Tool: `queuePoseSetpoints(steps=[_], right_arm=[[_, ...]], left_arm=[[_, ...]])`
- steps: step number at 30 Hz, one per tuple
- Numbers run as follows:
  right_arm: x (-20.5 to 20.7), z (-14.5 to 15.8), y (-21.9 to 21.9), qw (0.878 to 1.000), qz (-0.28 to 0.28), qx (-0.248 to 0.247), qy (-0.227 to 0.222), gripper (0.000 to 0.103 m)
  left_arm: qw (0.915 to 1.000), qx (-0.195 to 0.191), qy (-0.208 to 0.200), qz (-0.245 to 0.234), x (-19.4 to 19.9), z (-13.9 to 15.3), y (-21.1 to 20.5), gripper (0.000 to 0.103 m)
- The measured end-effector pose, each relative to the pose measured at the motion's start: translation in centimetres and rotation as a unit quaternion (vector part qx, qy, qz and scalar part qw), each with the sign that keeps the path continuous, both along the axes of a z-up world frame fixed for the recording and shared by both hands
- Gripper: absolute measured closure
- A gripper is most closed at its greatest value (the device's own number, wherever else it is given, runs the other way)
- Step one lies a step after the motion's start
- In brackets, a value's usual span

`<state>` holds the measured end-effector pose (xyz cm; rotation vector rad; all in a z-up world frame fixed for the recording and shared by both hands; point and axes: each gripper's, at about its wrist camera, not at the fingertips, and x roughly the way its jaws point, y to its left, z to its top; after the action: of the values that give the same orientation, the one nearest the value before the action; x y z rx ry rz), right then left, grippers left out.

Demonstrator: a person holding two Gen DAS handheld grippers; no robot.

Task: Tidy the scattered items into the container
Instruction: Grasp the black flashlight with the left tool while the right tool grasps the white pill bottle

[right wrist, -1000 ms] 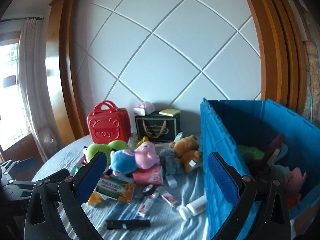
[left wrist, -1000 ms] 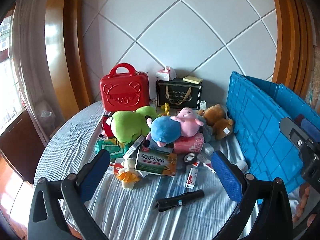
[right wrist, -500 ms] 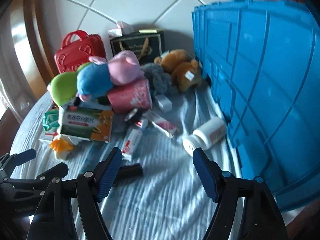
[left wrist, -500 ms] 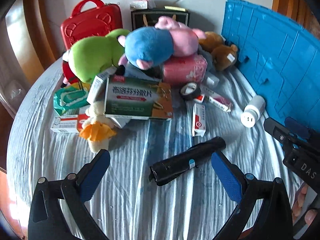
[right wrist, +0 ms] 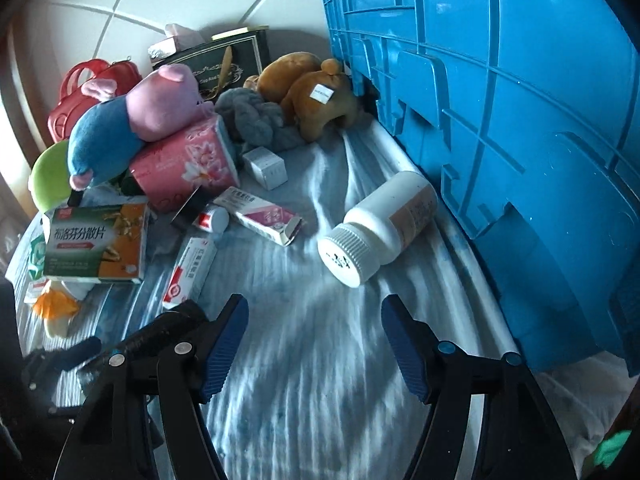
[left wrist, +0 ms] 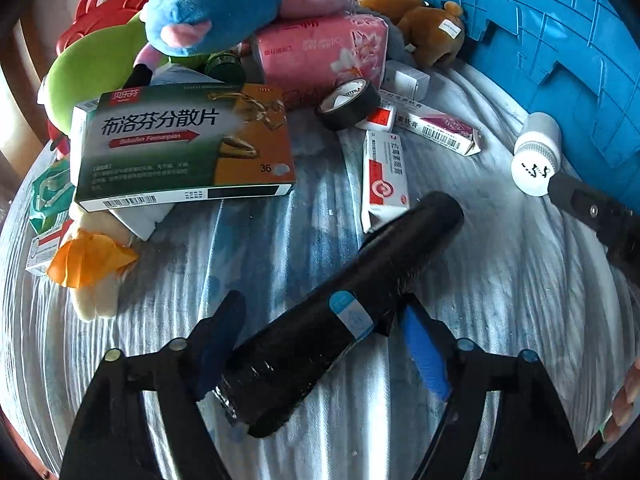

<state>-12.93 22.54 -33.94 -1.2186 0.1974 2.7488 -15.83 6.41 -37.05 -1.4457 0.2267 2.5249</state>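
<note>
Down on the desk (left wrist: 500,320), both grippers sit low over the clutter. Left gripper (left wrist: 320,334) straddles the black flashlight (left wrist: 344,312) — its jaws have just been closing, body of the flashlight between them. Left pad is at or very near the barrel; right pad shows a sliver of gap, so I read it as not yet pinched.

Right gripper (right wrist: 314,344) has narrowed its jaws too, but nothing sits between them — only striped cloth. White pill bottle (right wrist: 380,228) lies on its side just ahead, cap toward the camera, close beside the wall of the blue crate (right wrist: 540,140).

Risks as I see them:
- Flashlight lies diagonal across the jaws, and they sit toward the tail end — the heavy head could droop or swing out on lift.
- Smooth round barrel: a squeeze off its centre line could roll it out sideways.
- Red-and-white medicine box (left wrist: 384,180) touches or overlaps the flashlight head; it may get dragged along.
- Bottle can roll on the creased cloth, likely against the crate, leaving no room for the outer pad.
- Half-spread jaws look barely wider than the bottle — may clip it and push it.
- Two grippers close together; a collision is possible when lifting.
</note>
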Motion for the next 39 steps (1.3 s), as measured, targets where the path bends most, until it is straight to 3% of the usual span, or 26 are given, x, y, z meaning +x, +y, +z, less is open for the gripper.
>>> queuePoseSetpoints(steps=[2, 3, 13, 15, 19, 30, 35, 39], right_arm=[[-0.8, -0.3, 0.3, 1.0, -0.028, 0.007, 0.009, 0.033], [-1.2, -0.5, 0.3, 0.999, -0.041, 0.012, 0.01, 0.033], [-5.2, -2.9, 1.4, 0.994, -0.11, 0.013, -0.006, 0.03], [-5.7, -3.4, 1.7, 0.994, -0.108, 0.012, -0.016, 0.032], [-5.8, -4.3, 2.0, 0.995, -0.094, 0.003, -0.036, 0.056], [-1.5, -2.6, -0.5, 0.999, 0.008, 0.001, -0.052, 0.056], [0.5, -2.8, -1.8, 0.996, 0.05, 0.022, -0.075, 0.054], [0.7, -1.5, -1.6, 0.998, 0.038, 0.012, -0.052, 0.033]], left_arm=[[0.9997, 0.015, 0.001, 0.02, -0.8, 0.0, -0.5, 0.048], [0.9993, 0.019, 0.005, 0.031, -1.3, 0.1, -0.7, 0.05], [0.9985, 0.026, 0.008, 0.048, -4.5, -0.3, -0.4, 0.05], [0.9984, 0.027, 0.01, 0.048, -4.7, -0.3, -0.3, 0.05], [0.9981, 0.03, 0.015, 0.053, -4.7, -0.4, -0.2, 0.051], [0.9972, 0.04, 0.006, 0.063, -2.3, -0.1, -0.6, 0.062], [0.9969, 0.04, 0.001, 0.067, -1.3, -0.1, -0.7, 0.065], [0.9973, 0.032, 0.004, 0.066, -1.2, -0.2, -0.6, 0.065]])
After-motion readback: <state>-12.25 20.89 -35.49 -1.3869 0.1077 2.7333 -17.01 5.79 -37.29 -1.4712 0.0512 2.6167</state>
